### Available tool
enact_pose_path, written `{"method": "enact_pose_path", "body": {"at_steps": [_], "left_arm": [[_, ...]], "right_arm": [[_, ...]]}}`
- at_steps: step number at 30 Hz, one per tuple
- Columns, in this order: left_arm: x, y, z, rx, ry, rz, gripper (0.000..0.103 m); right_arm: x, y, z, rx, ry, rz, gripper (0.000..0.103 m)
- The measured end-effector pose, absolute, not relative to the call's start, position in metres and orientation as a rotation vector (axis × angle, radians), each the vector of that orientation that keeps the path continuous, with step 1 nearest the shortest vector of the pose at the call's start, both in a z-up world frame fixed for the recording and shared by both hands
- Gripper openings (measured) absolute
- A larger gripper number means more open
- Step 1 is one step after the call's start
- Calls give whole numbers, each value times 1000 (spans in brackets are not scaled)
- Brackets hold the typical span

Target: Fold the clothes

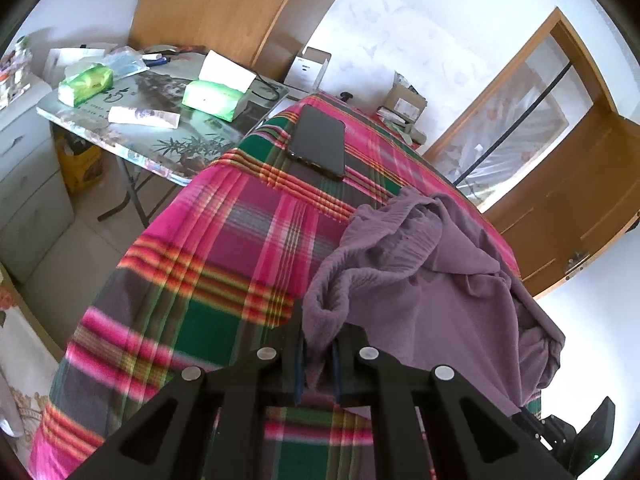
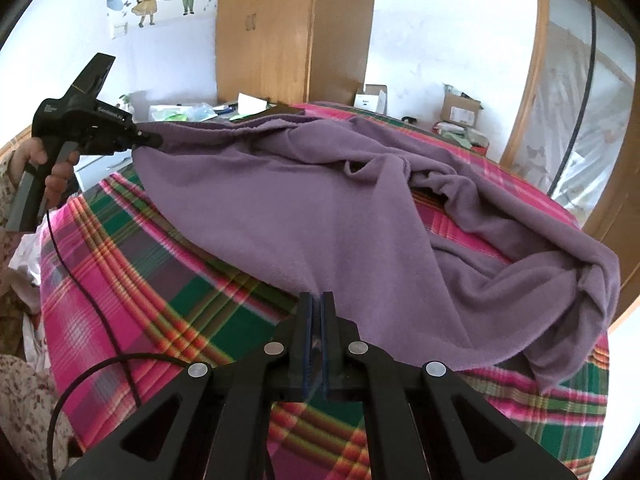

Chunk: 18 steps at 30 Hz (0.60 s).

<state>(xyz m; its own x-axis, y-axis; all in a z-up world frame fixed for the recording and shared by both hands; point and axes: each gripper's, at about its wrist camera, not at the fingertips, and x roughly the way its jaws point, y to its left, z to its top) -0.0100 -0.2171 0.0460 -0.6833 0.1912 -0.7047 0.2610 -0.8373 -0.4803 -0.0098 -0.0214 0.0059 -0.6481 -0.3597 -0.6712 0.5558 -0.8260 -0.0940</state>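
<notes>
A bed covered by a bright checked blanket (image 2: 168, 280) of pink, green and grey is seen in both views. A big soft purple fleece garment (image 2: 320, 208) is spread over its middle and bunched up toward four o'clock in the right wrist view. Its edge is lifted off the blanket at two places.

A folding table with a picture top (image 1: 168, 136) is seen at ten o'clock in the left wrist view, just beside the bed. Two green tissue packs (image 1: 212, 98) are laid on it.

A flat black phone (image 1: 318, 142) is laid on the blanket at twelve o'clock, well apart from the garment.

The left gripper (image 1: 318, 350) is pinched on a rolled edge of the purple garment. In the right wrist view it is held by a hand (image 2: 52, 168) at nine o'clock.

The right gripper (image 2: 318, 316) is pressed nearly together, and a thin bit of the garment's edge seems to be caught between its pads, though this is hard to see.
</notes>
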Motion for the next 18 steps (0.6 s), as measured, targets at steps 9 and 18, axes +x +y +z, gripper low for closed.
{"method": "enact_pose_path", "body": {"at_steps": [9, 18], "left_arm": [[30, -213, 39, 1216, 936, -2689, 10], [67, -203, 33, 1203, 981, -2691, 10]], "right_arm": [[19, -9, 9, 883, 398, -2442, 4], [46, 5, 11, 880, 412, -2444, 4]]}}
